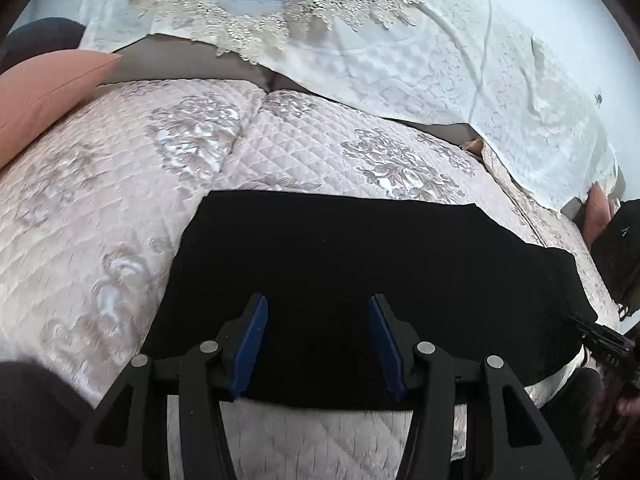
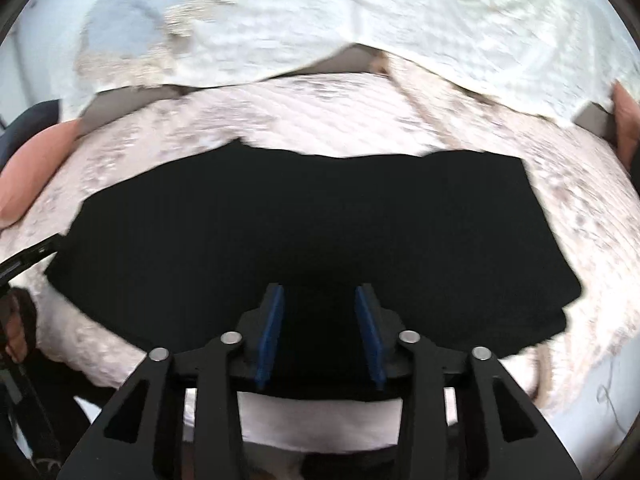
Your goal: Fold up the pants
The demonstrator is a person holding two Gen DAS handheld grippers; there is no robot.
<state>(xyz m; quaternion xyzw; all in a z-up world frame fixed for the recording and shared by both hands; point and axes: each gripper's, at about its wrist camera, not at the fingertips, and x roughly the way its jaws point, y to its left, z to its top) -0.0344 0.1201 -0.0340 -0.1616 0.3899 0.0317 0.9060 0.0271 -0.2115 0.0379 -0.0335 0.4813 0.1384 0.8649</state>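
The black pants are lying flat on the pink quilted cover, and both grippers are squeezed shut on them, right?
Not quite. The black pants do lie flat on the pink quilted cover, but neither gripper is squeezed shut. The left wrist view shows the left gripper with its jaws wide apart over the cloth, and the right wrist view shows the right gripper open too.

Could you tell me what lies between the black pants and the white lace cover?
Only the pink quilted cover separates the black pants from the white lace cover, shown in both wrist views.
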